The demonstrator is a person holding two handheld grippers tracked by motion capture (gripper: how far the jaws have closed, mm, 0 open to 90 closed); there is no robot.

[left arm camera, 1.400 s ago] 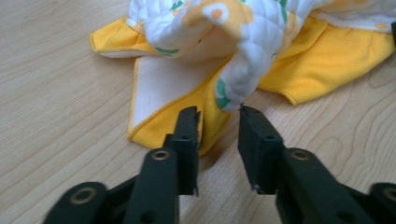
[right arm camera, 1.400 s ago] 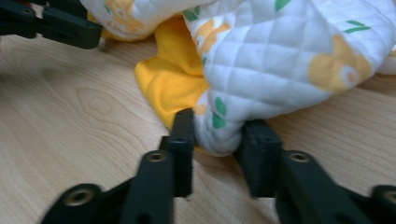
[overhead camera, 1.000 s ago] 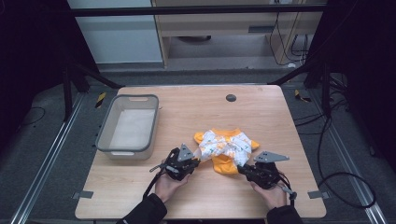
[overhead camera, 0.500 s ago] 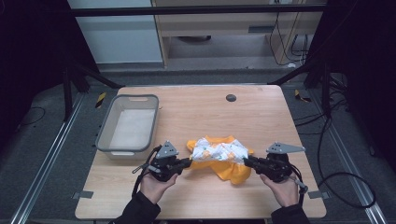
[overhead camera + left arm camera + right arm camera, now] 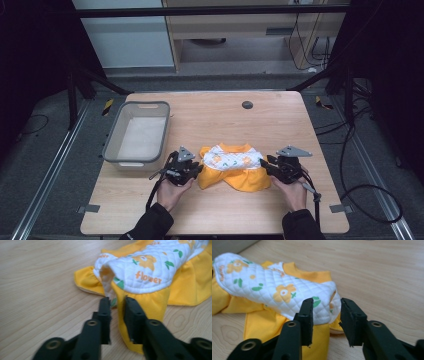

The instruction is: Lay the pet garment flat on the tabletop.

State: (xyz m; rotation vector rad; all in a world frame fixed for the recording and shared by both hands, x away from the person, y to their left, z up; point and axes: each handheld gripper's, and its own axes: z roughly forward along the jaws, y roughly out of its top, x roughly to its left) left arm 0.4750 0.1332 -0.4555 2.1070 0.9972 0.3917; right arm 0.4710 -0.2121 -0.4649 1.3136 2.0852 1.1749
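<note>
A small yellow garment with a white quilted flower-print panel lies stretched sideways on the wooden table, near its front. My left gripper sits at the garment's left end. In the left gripper view the jaws of the left gripper stand narrowly apart, with the garment's hem right at their tips. My right gripper is at the garment's right end. In the right gripper view the right gripper is open wider, and the white quilted end reaches in between its tips.
A grey plastic bin, empty, stands on the left of the table just beyond my left hand. A dark round disc sits near the far edge. Bare wood stretches behind and to the right of the garment.
Both hands moved apart, left going left and right going right, and the bunched garment was drawn out into a wider, flatter shape between them. The jaws now stand apart at its two ends.
</note>
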